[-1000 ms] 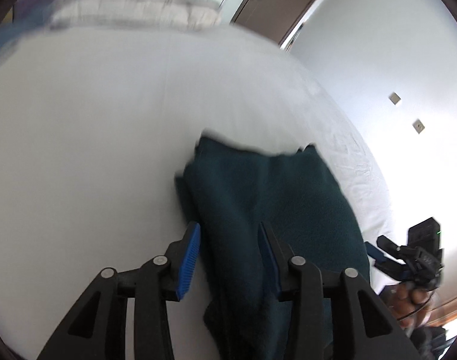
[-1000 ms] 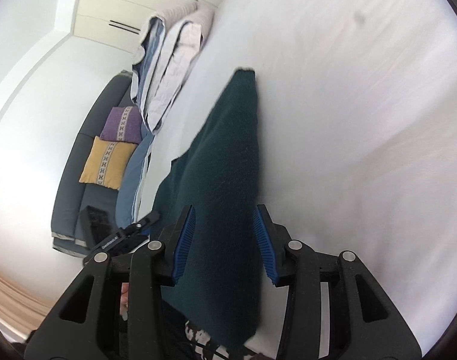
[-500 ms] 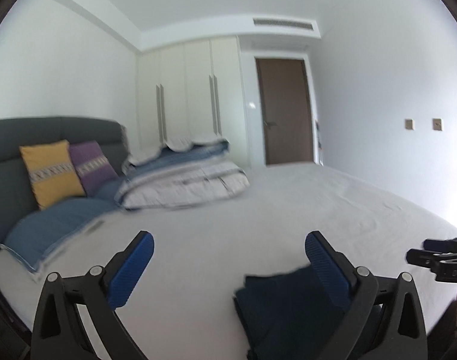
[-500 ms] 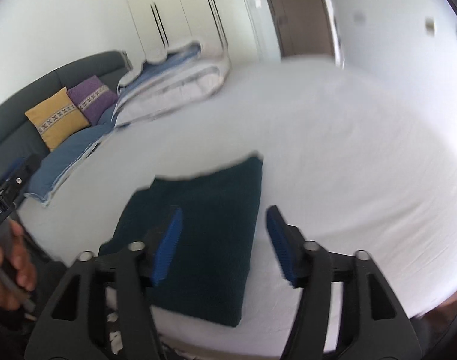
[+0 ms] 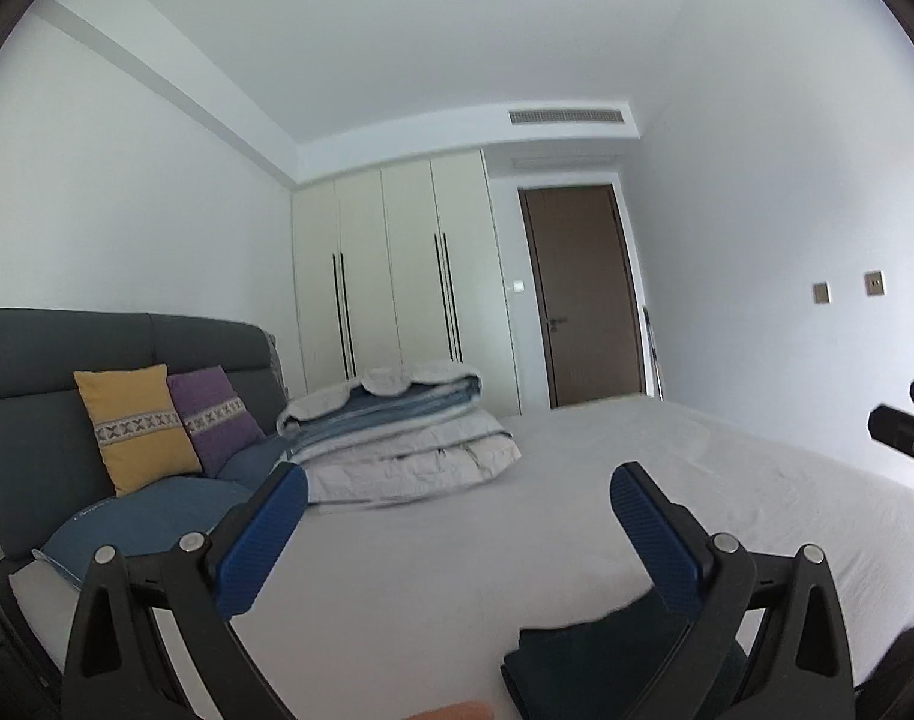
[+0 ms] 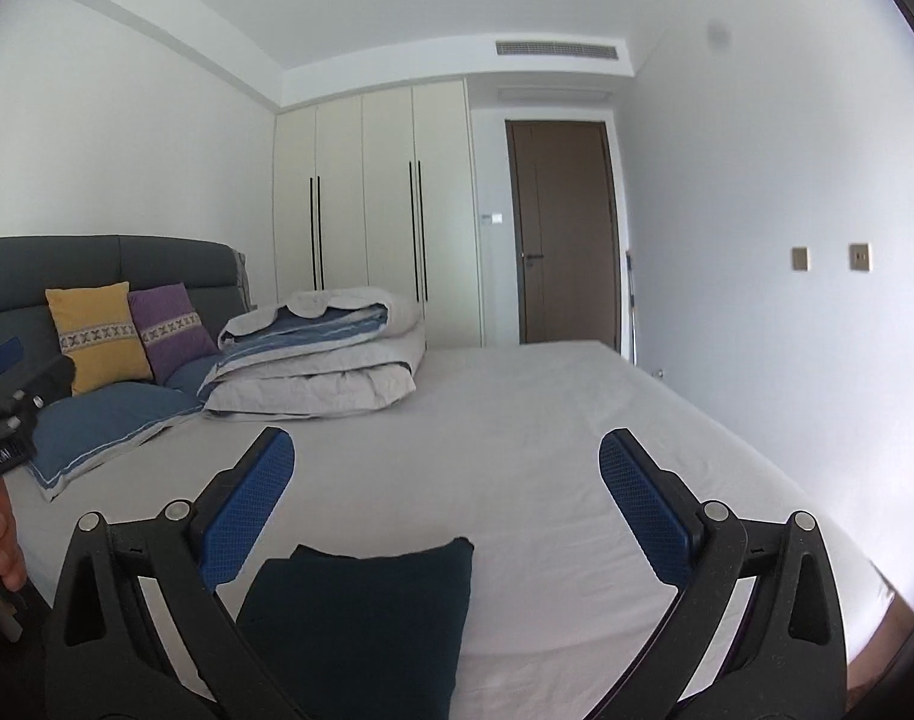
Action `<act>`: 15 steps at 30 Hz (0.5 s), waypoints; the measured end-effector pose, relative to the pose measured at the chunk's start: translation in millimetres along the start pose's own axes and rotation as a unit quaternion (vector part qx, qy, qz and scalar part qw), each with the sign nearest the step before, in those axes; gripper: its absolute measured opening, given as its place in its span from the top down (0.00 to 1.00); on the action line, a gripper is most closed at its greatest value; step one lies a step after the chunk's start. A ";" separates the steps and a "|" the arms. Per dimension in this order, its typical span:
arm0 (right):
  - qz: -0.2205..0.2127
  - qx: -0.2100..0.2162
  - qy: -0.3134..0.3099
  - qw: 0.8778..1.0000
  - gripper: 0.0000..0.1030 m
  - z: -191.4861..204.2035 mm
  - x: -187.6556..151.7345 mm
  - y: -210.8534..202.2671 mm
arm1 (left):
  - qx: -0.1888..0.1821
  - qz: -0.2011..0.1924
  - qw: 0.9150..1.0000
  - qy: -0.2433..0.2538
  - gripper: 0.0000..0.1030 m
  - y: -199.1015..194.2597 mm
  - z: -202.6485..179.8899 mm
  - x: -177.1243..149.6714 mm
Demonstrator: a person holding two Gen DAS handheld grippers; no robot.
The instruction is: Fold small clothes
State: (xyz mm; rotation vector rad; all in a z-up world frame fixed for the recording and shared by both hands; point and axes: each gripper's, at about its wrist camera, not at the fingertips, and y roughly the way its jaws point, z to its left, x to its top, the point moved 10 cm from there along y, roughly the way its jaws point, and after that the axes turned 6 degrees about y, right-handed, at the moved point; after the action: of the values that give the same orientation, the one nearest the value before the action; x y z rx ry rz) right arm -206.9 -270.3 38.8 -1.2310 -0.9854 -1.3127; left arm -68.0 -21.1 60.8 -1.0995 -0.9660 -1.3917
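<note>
A folded dark teal garment (image 6: 360, 618) lies flat near the front edge of the white bed (image 6: 517, 438). In the left wrist view it (image 5: 583, 666) shows at the bottom right, partly behind the right finger. My right gripper (image 6: 444, 462) is open and empty, raised above and behind the garment. My left gripper (image 5: 457, 498) is open and empty, lifted off the bed to the garment's left. Each gripper shows at the edge of the other's view, the right one (image 5: 901, 432) and the left one (image 6: 12, 396).
A folded white and blue duvet (image 6: 324, 360) lies at the head of the bed. Yellow (image 6: 96, 336) and purple (image 6: 168, 330) cushions lean on the grey headboard above blue pillows (image 6: 108, 420). A wardrobe (image 6: 372, 216) and a brown door (image 6: 559, 234) stand behind.
Both grippers have let go of the teal garment, opened wide and lifted away, tilting up to face the room. The garment now lies folded on the bed.
</note>
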 end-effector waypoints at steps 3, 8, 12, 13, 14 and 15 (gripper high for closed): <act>0.021 0.011 -0.003 1.000 0.00 9.7 -4.8 -7.0 | -0.038 0.046 0.998 -0.001 0.00 11.8 -19.0 -20.1; 0.098 0.004 -0.014 0.995 0.00 21.2 -41.7 6.9 | -0.046 0.146 0.988 -0.016 0.00 35.2 -36.2 -73.1; 0.182 -0.051 -0.023 0.982 0.00 7.6 -91.1 43.7 | -0.064 0.241 0.968 -0.020 0.00 58.8 -50.9 -132.1; 0.204 -0.058 -0.018 0.977 0.00 5.7 -103.9 52.1 | -0.066 0.264 0.962 -0.022 0.00 63.0 -53.5 -147.4; 0.229 -0.065 -0.011 0.971 0.00 2.7 -117.6 59.1 | -0.069 0.281 0.957 -0.027 0.00 65.9 -55.4 -160.6; 0.258 -0.074 0.001 0.963 0.00 -3.1 -134.0 71.4 | -0.073 0.294 0.952 -0.034 0.00 67.7 -56.5 -170.4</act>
State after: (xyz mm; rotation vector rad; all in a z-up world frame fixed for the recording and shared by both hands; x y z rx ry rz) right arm -145.3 -262.8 -99.8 -1.4771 -0.5148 -0.9809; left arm -5.2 -40.5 -119.4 -1.4113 -0.5158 -0.9452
